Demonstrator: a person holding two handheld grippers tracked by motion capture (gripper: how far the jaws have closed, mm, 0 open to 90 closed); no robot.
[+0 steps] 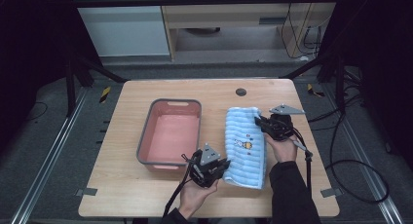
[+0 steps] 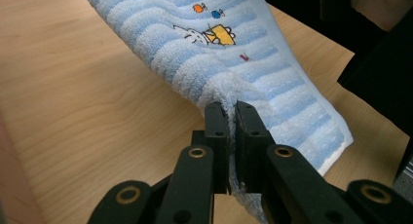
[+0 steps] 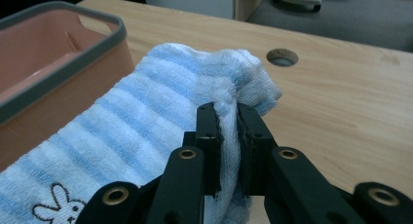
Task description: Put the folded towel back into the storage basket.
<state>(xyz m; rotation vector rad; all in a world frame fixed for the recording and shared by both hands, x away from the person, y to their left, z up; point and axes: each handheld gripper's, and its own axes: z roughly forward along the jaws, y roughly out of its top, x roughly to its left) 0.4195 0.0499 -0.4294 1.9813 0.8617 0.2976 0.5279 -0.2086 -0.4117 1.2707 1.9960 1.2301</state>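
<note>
A light blue striped towel [image 1: 245,146] with a small cartoon print lies folded on the wooden table, right of a pink basin [image 1: 170,136]. My left gripper [image 1: 225,166] is shut on the towel's near left corner; in the left gripper view the towel [image 2: 234,53] is pinched between the jaws of that gripper [image 2: 230,109]. My right gripper [image 1: 259,121] is shut on the far right corner, where the towel [image 3: 160,112] bunches up between the jaws of that gripper [image 3: 227,112].
The pink basin with a grey rim [image 3: 58,19] stands empty at the table's middle left. A round cable hole [image 1: 240,92] sits near the table's far edge. Black cables trail off the right side over the floor.
</note>
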